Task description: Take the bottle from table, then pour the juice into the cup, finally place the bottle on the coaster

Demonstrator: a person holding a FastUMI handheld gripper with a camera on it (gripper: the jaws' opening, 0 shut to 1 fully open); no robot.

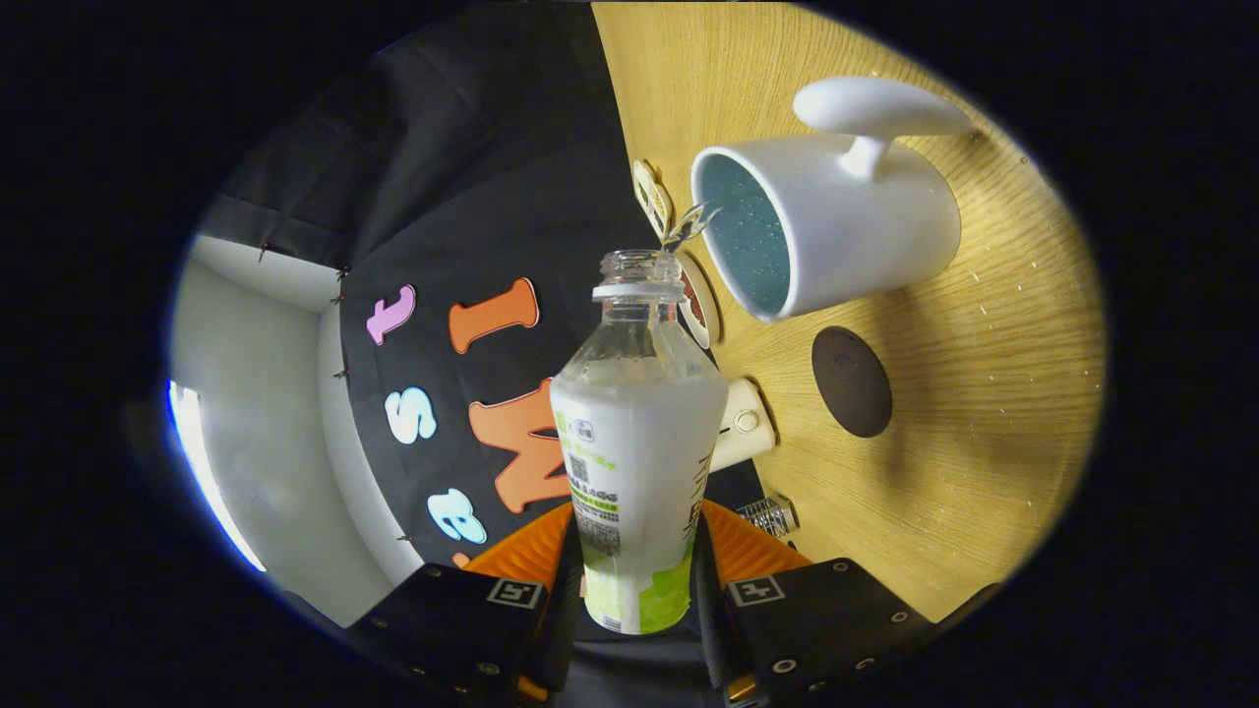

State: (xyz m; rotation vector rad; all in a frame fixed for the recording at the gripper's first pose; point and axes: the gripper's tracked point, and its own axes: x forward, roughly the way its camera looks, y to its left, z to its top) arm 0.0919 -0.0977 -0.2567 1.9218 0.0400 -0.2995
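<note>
Gripper (637, 580) has both fingers clamped on the lower body of the bottle (637, 462), one on each side, pinching through the label wrap. The bottle sits between the fingers and extends straight out ahead of them; cap is off, open mouth at the far end. The view is rolled sideways, so the bottle is tipped over toward horizontal relative to the table (984, 393). Upper part of the bottle is clear plastic, lower part wrapped in a white and green label. A thin stream of clear liquid (689, 224) leaves the bottle mouth and arcs into the cup's opening. The cup (836, 236) is a white mug just beyond the bottle mouth, standing on the table, teal speckled inside, handle on the side away from the bottle. Mouth and cup rim are close but not touching. The coaster (852, 382), a dark round disc, lies flat on the wood table just beside the cup, apart from it, nothing on it. A small white object (743, 423) sits at the table edge behind the bottle shoulder; cannot tell what it is. Small droplets or specks dot the wood near the coaster.
</note>
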